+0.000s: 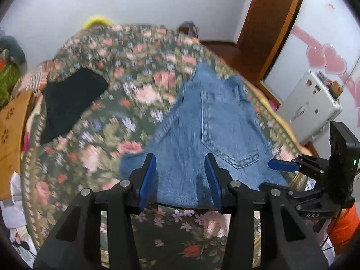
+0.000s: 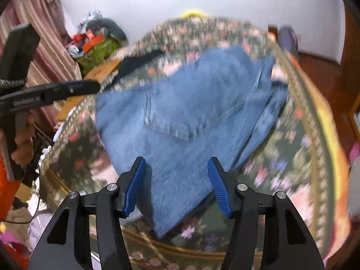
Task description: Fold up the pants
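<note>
Blue denim pants (image 1: 202,130) lie on a floral bedspread (image 1: 112,103), back pocket up. My left gripper (image 1: 181,175) is open, its blue pads on either side of the near edge of the denim. In the right wrist view the pants (image 2: 186,112) are blurred; my right gripper (image 2: 177,180) is open over a near corner of the denim. The right gripper also shows in the left wrist view (image 1: 290,166) at the pants' right edge. The left gripper shows at the left in the right wrist view (image 2: 56,92).
A black garment (image 1: 69,103) lies on the bedspread to the left. A wooden board (image 1: 13,135) stands at the bed's left edge. A white box (image 1: 310,103) and a wooden door frame (image 1: 270,29) stand at the right. Clutter (image 2: 96,42) is piled by the curtain.
</note>
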Demonstrator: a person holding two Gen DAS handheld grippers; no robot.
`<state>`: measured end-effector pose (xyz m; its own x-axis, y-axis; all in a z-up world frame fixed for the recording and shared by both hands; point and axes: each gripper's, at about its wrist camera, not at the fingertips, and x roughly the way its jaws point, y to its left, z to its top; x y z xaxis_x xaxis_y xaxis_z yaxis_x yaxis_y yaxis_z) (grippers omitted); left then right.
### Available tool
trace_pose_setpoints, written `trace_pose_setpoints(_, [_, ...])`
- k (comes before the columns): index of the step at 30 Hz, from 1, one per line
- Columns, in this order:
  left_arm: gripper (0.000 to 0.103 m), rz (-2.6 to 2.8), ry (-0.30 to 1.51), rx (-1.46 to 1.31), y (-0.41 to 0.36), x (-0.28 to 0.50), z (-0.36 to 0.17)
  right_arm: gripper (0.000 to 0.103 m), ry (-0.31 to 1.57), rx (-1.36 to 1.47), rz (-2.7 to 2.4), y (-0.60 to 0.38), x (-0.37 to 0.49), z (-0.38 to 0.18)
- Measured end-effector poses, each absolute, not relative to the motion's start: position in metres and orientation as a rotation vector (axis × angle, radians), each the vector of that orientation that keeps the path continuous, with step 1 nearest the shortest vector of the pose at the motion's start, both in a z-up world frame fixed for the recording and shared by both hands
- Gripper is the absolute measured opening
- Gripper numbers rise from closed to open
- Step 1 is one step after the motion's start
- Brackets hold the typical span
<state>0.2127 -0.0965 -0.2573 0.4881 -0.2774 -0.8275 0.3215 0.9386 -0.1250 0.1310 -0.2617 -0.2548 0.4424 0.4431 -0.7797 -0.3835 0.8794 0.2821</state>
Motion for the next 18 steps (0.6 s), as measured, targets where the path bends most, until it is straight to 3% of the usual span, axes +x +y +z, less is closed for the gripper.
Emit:
trace_pose_setpoints(5, [0.042, -0.326, 1.033, 0.142, -0.102, 0.209, -0.298, 0.053, 1.014, 0.122, 0.529, -0.273, 0.128, -0.264])
trace_pose_setpoints(16, [0.042, -0.365, 0.929, 0.184, -0.136, 0.278, -0.243, 0.052, 0.870, 0.096, 0.338, -0.329, 0.189, -0.232])
trace_pose_setpoints(18, [0.042, -0.384, 0.940, 0.177, -0.150, 0.303, -0.245, 0.040, 0.871, 0.105, 0.318, -0.334, 0.210, -0.238])
